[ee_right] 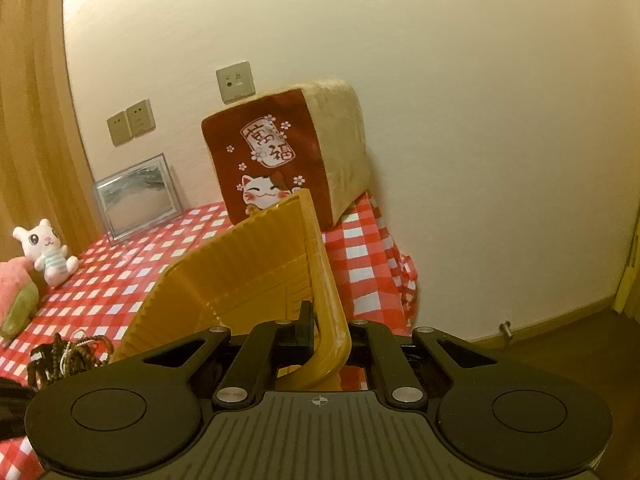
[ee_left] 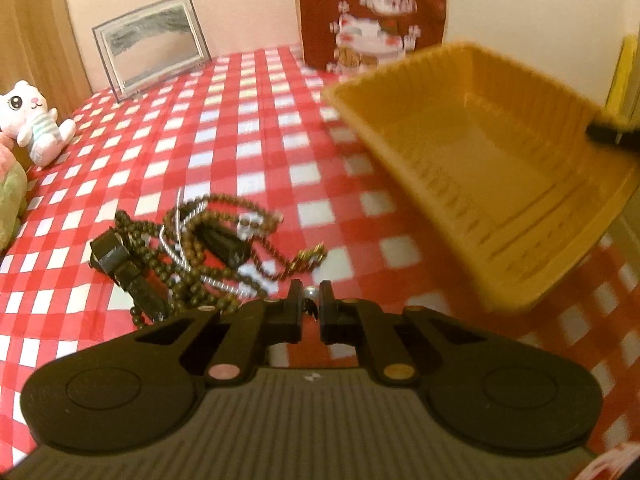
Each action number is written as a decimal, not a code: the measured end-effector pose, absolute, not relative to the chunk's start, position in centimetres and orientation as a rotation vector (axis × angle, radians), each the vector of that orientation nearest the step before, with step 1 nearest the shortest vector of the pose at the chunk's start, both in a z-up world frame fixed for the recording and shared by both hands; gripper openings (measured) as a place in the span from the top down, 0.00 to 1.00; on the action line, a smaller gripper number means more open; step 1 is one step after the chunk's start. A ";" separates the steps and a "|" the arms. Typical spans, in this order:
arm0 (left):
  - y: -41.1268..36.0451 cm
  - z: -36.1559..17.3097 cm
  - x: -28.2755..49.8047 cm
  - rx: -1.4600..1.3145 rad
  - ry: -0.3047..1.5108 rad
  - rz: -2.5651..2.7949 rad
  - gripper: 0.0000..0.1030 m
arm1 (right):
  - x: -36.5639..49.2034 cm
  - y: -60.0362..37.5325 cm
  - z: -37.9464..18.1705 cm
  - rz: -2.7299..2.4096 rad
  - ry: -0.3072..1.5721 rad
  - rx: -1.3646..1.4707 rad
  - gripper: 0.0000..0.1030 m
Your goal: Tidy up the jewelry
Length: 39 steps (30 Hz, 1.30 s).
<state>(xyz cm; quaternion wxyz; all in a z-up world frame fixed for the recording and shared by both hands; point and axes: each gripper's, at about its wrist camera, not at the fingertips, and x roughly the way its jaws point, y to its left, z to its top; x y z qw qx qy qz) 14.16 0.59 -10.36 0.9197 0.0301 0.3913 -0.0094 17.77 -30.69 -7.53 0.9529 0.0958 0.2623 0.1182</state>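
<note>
Both grippers clamped: left gripper [ee_left: 311, 300] nips a small silver bead, right gripper [ee_right: 324, 330] pinches the yellow basket's [ee_right: 256, 268] rim, holding it tilted above the cloth.
Leftmost, tangled bead necklaces [ee_left: 200, 248] lie on the red checked tablecloth [ee_left: 240, 120]; behind stands a cat cushion [ee_right: 276, 160] printed "幸福".

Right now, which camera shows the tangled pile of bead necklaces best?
The left wrist view: the bead necklaces lie spread across the checked cloth just beyond the left claw. The right wrist view catches only a small clump at its lower left edge, beside the yellow basket.
</note>
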 end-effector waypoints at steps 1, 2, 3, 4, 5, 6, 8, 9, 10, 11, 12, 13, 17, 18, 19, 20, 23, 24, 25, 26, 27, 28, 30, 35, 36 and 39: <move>0.4 -9.6 14.0 0.043 0.789 -0.022 0.93 | 17.6 -30.6 -7.5 0.242 0.530 0.189 0.94; 0.2 -8.9 13.9 0.026 0.772 -0.025 0.93 | 17.5 -30.6 -7.5 0.245 0.529 0.182 0.94; -0.1 -8.1 13.7 0.006 0.752 -0.036 0.93 | 17.4 -30.5 -7.5 0.246 0.527 0.171 0.94; -0.4 -7.4 13.6 -0.012 0.737 -0.053 0.93 | 17.2 -30.5 -7.5 0.249 0.524 0.164 0.94; -0.9 -6.8 13.6 -0.021 0.723 -0.068 0.93 | 17.1 -30.4 -7.4 0.251 0.522 0.156 0.94; -1.5 -6.3 13.6 -0.025 0.708 -0.084 0.93 | 17.0 -30.4 -7.4 0.254 0.520 0.150 0.94; -2.8 -5.5 13.7 -0.039 0.692 -0.124 0.93 | 16.9 -30.5 -7.3 0.258 0.518 0.137 0.94; -3.3 -5.4 13.8 -0.052 0.689 -0.139 0.93 | 16.8 -30.5 -7.2 0.260 0.516 0.130 0.94; -3.9 -5.4 13.8 -0.062 0.689 -0.154 0.93 | 16.9 -30.6 -7.1 0.262 0.514 0.120 0.94; -4.5 -5.3 13.9 -0.065 0.689 -0.169 0.93 | 16.8 -30.6 -7.1 0.263 0.514 0.113 0.94; -5.2 -5.5 13.8 -0.061 0.691 -0.179 0.93 | 16.7 -30.7 -7.1 0.264 0.514 0.109 0.94; -5.9 -5.6 13.9 -0.058 0.695 -0.191 0.93 | 16.6 -30.9 -7.0 0.264 0.514 0.104 0.94; -8.1 -6.5 14.2 -0.061 0.724 -0.222 0.93 | 16.1 -31.2 -7.0 0.260 0.516 0.095 0.94; -8.4 -6.9 14.3 -0.057 0.731 -0.219 0.93 | 16.0 -31.3 -7.0 0.258 0.517 0.093 0.94; -8.8 -7.3 14.4 -0.054 0.737 -0.212 0.93 | 15.8 -31.4 -7.0 0.254 0.518 0.091 0.94; -9.1 -7.5 14.5 -0.056 0.744 -0.217 0.93 | 15.8 -31.5 -7.0 0.252 0.520 0.090 0.94; -9.7 -7.9 14.4 -0.067 0.751 -0.209 0.93 | 15.5 -31.7 -6.9 0.247 0.519 0.084 0.94; -9.9 -8.0 14.2 -0.066 0.750 -0.208 0.92 | 15.4 -31.8 -6.9 0.246 0.519 0.082 0.94; -9.9 -7.9 14.0 -0.067 0.747 -0.205 0.90 | 15.4 -31.9 -6.9 0.245 0.519 0.081 0.94; -10.0 -7.9 14.0 -0.069 0.747 -0.202 0.85 | 15.4 -32.0 -6.9 0.246 0.519 0.080 0.94; -10.1 -7.8 13.5 -0.071 0.744 -0.197 0.84 | 15.3 -32.0 -6.9 0.245 0.520 0.078 0.94; -10.1 -7.6 13.3 -0.073 0.739 -0.192 0.83 | 15.3 -32.1 -6.9 0.244 0.521 0.076 0.94; -10.0 -7.0 12.6 -0.080 0.726 -0.188 0.82 | 15.2 -32.3 -6.9 0.240 0.522 0.075 0.94; -8.3 -5.6 11.0 -0.075 0.688 -0.140 0.76 | 15.3 -32.5 -6.9 0.225 0.534 0.076 0.94; -7.6 -5.5 10.8 -0.071 0.690 -0.124 0.76 | 15.3 -32.5 -6.9 0.223 0.535 0.077 0.94; -5.5 -5.6 10.5 -0.058 0.706 -0.072 0.76 | 15.3 -32.3 -6.8 0.215 0.534 0.073 0.94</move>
